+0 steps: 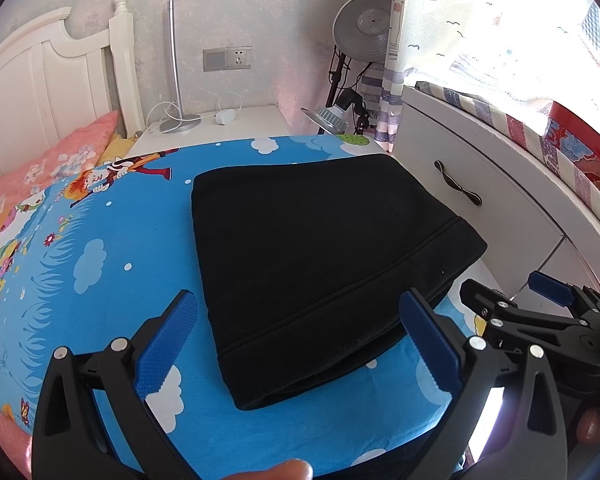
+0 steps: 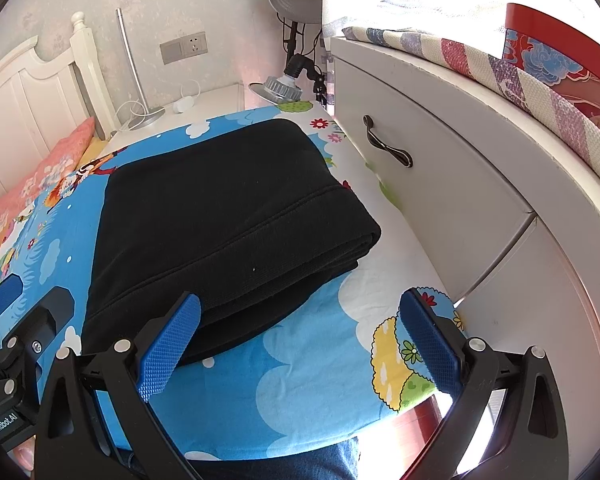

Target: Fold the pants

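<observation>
Where the bed (image 1: 112,264) filled the lower part of both views, its blue cartoon-print sheet with clouds and figures lay flat, with a pink floral pillow (image 1: 48,164) at the far left against a white headboard (image 1: 40,80). A pale patterned wall stood behind, carrying a grey switch and socket plate (image 1: 227,59). A white nightstand (image 1: 236,120) sat beyond the far edge of the bed, holding a thin silver lamp (image 1: 174,68) and a white cable. To the right of it stood a round grey lamp head on a black stand (image 1: 362,32), and a curtain (image 1: 396,60) hung beside it. A white cabinet (image 2: 440,168) with a dark curved drawer handle (image 2: 386,142) ran along the right side of the bed, just beside the mattress edge, with striped cloth on its top.

The black pants (image 1: 320,248) lay folded into a thick rectangular bundle on the sheet, towards the right half of the bed near the cabinet. The long axis ran from near to far, leaning slightly left at the near end. A stitched band crossed the near part, and layered folded edges showed at the near right corner.

The left gripper (image 1: 300,328) hovered over the near end of the bundle with its blue pads spread wide, gripping nothing. The right gripper (image 2: 300,332) was likewise released, its left pad over the near edge of the pants, its right pad above the sheet.
</observation>
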Motion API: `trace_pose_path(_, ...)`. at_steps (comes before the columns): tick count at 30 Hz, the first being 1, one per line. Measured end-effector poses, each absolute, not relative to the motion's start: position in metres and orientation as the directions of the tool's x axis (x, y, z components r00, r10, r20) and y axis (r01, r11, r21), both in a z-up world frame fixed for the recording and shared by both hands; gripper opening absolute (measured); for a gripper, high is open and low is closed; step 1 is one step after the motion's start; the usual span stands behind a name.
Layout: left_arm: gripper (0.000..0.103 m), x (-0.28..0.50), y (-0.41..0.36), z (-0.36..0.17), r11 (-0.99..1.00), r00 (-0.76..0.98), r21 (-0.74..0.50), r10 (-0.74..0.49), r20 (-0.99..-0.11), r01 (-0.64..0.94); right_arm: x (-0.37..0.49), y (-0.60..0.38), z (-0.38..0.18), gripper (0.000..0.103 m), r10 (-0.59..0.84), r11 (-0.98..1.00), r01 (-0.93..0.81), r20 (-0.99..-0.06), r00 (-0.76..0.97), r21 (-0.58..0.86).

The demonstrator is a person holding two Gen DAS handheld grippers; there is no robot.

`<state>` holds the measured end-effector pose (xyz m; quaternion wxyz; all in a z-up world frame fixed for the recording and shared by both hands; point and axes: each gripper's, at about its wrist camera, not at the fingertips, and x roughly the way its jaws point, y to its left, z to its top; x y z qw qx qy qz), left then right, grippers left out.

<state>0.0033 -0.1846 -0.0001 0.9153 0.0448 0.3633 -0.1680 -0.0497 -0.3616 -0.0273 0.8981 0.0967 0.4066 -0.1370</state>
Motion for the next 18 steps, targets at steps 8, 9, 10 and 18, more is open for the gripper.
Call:
trace_pose_path(8,0.101,0.002,-0.188,-0.002,0.927,0.674,-0.066,-0.316,-0.668,0.37,-0.049,-0.362,-0.03,0.096,-0.167,0.944,0.325,-0.758,0.631,0.063)
trace_pose_path(9,0.101,0.002,-0.191,-0.002,0.924,0.676,-0.062,-0.321,-0.664,0.378,-0.049,-0.362,-0.031,0.096,-0.166,0.944,0.325,-0.758,0.63,0.063)
trace_pose_path(10,0.101,0.002,-0.195,-0.003,0.919,0.673,-0.057,-0.327,-0.663,0.39,-0.05,-0.362,-0.032,0.096,-0.168,0.943,0.328,-0.759,0.629,0.063)
trace_pose_path(18,0.101,0.03,-0.117,-0.004,0.96,0.668,-0.145,-0.271,-0.693,0.239,-0.049,-0.36,-0.034,0.097,-0.155,0.939,0.329,-0.74,0.654,0.094)
